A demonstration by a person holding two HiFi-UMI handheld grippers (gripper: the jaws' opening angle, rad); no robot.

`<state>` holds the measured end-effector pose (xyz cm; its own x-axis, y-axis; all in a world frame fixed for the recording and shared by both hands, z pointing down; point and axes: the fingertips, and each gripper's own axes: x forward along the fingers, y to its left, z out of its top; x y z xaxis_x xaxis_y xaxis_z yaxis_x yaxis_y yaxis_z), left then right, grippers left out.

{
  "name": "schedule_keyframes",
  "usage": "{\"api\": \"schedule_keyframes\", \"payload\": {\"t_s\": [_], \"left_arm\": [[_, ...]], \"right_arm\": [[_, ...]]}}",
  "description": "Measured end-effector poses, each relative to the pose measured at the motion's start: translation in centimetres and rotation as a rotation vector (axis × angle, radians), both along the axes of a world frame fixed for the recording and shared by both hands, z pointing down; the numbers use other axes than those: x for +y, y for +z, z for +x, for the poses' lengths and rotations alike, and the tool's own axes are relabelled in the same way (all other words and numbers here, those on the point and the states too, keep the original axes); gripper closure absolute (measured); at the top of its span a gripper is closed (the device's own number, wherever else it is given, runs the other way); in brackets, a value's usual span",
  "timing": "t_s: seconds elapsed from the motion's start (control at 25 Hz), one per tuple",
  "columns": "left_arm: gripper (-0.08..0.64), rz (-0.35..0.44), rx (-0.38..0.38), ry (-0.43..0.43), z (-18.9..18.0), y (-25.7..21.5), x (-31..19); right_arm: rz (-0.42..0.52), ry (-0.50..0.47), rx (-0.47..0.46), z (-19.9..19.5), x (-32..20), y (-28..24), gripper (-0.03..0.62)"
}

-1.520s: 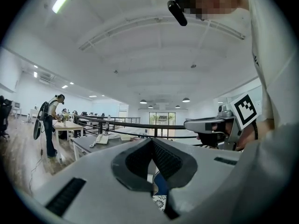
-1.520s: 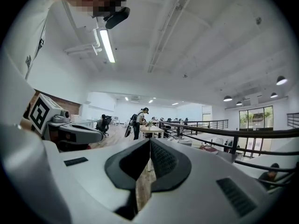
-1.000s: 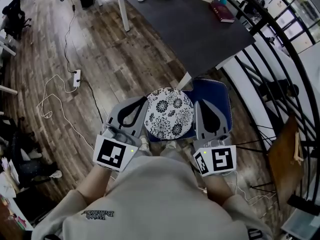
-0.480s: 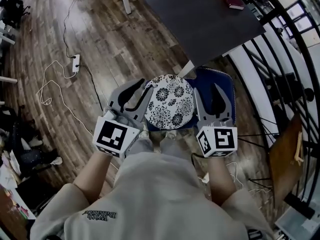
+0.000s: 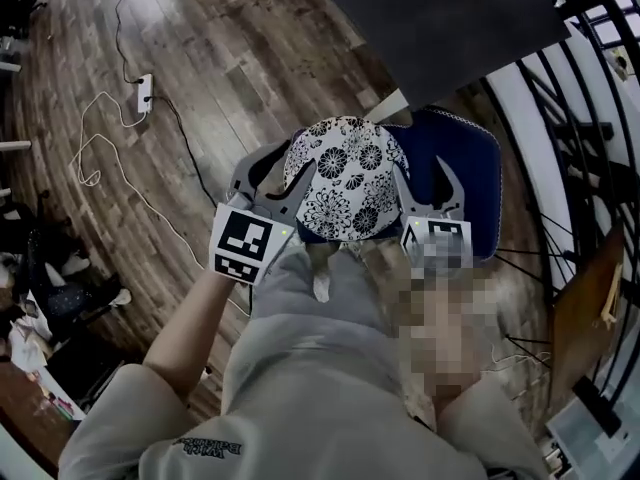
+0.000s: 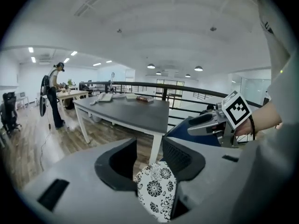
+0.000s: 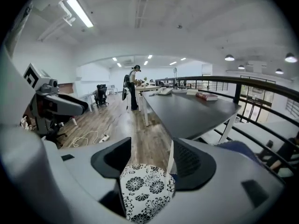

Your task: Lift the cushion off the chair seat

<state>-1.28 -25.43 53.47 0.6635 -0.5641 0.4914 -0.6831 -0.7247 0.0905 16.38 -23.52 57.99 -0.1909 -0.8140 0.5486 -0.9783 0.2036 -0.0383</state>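
Left tool (image 5: 274, 175) and right tool (image 5: 425, 180), jaws just spreading, straddle round face-up cushion (image 5: 345, 173)

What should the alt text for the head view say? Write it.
Seen from above, a round floral cushion sits over a blue chair seat, its edges between the jaws of the left gripper and right gripper, jaws that have just been opening. Around them are wood floor, a dark table and the person's pale top.
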Motion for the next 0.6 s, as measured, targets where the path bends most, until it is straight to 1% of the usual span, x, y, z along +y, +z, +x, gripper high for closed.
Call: {"api": "schedule_keyframes", "payload": {"t_s": [0.16, 0.36, 0.48, 0.6], "left_arm": [[0.371, -0.152, -0.006, -0.005, -0.4, 9.2, -0.4], [0.362, -0.293, -0.083, -0.021, -1.6, 21.3, 0.4], [0.345, -0.344, -0.091, -0.012, -2.1, 27.2, 1.3], [0.329, -0.38, -0.129, -0.002, -1.9, 33.3, 2.1]], "right_arm": [[-0.109, 0.006, 0.008, 0.2, -0.2, 8.0, 0.323], [-0.226, 0.01, 0.037, 0.9, 0.4, 18.3, 0.31], [-0.28, 0.042, 0.028, 1.1, 1.2, 24.4, 0.301], [-0.333, 0.08, 0.026, 2.0, 2.4, 30.5, 0.285]]}}
